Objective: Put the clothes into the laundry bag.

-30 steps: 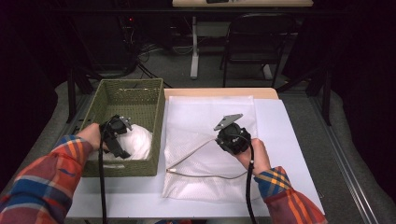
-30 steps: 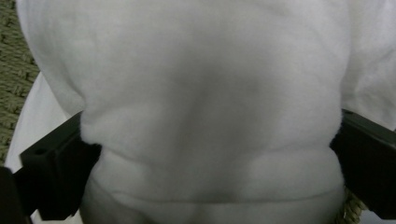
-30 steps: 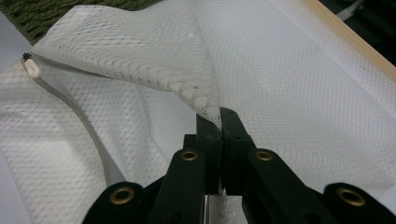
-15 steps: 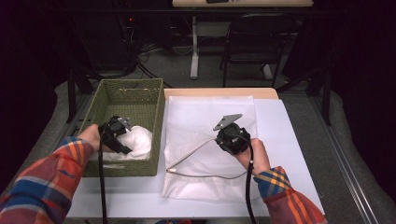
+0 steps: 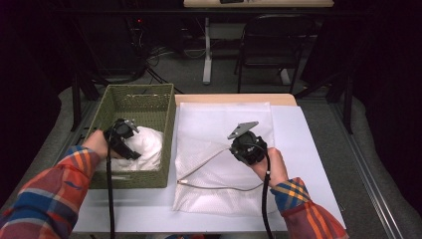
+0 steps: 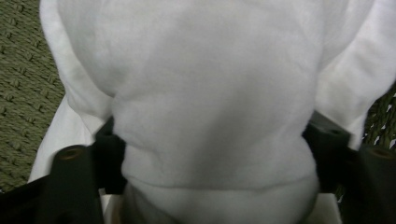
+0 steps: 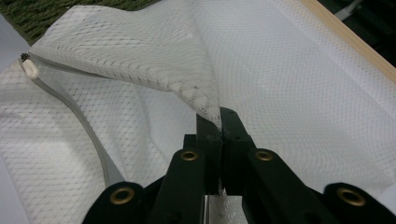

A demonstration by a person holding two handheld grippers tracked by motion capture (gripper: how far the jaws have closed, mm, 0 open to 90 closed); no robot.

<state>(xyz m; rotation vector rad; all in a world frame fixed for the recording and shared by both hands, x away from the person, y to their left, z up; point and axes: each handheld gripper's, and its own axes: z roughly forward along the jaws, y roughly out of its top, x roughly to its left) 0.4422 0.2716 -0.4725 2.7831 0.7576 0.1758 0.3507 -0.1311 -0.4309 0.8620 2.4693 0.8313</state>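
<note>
- Left gripper view is taken up almost wholly by the white fleece garment (image 6: 205, 93); its edges run off the top and right of the picture, so its full outline cannot be made out. Bits of the green woven basket (image 6: 23, 70) show on either side.
- Left tongs (image 6: 212, 154) stand fairly wide, a thick fold of the garment bulging between them; their jaws have just been opening, and whether the pads press the cloth is hard to tell, as the tips are buried in it.
- High view shows the left tongs (image 5: 122, 139) over the garment (image 5: 144, 149), which lies bunched in the near part of the basket (image 5: 139, 97), partly hidden by the hand.
- Right tongs (image 7: 219, 126) are pinched tight on a raised peak of the white mesh laundry bag (image 7: 303, 84).
- Bag (image 5: 224, 149) lies flat on the desk (image 5: 308, 149) beneath the right tongs (image 5: 244, 144), its long axis running away from the person; its zipper opening (image 5: 204, 162) gapes to their left, towards the basket.
- Zipper's end (image 7: 29, 67) shows far left of the right tongs.
</note>
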